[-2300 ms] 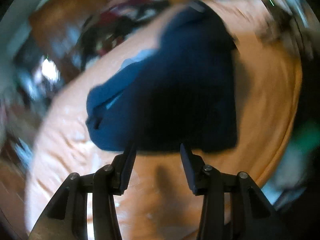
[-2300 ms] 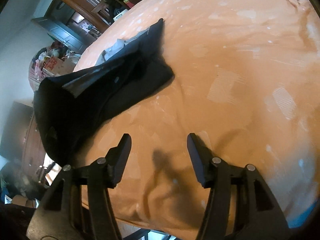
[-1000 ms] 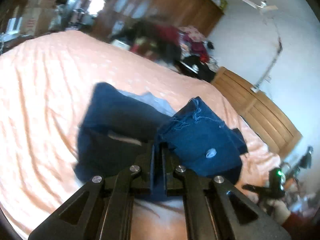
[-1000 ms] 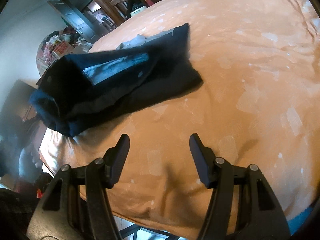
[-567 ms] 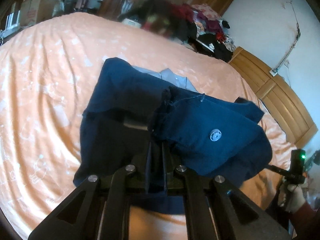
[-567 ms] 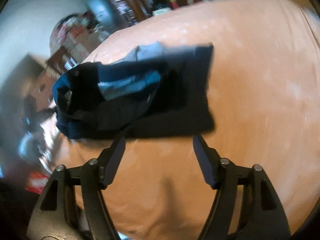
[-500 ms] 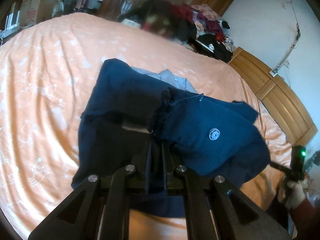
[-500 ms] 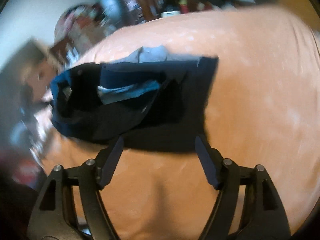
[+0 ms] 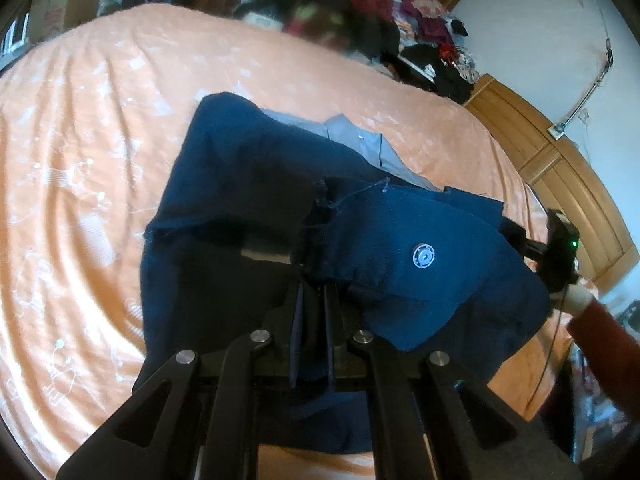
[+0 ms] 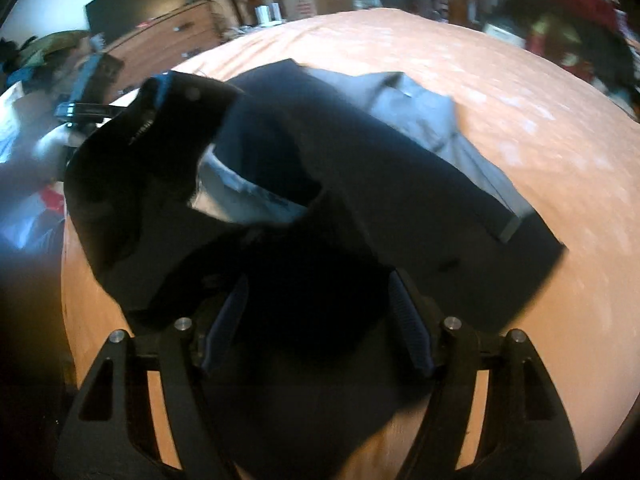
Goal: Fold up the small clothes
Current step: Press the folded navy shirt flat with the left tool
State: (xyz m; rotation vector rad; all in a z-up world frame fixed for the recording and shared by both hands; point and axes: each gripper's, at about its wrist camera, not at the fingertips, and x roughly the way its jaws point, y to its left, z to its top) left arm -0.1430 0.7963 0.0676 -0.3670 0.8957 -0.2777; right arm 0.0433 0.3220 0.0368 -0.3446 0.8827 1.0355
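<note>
tongs [image 9: 311, 312]: black, silver screws | sleeve [image 9: 600, 340]: dark red

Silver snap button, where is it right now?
Left wrist view: the snap button sits on the navy shorts, on the raised flap just right of the shut left gripper.

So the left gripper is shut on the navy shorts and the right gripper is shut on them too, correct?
Not quite. The left gripper is shut on the navy shorts, but the right gripper is open, its fingers spread either side of the cloth, as the right wrist view shows.
</note>
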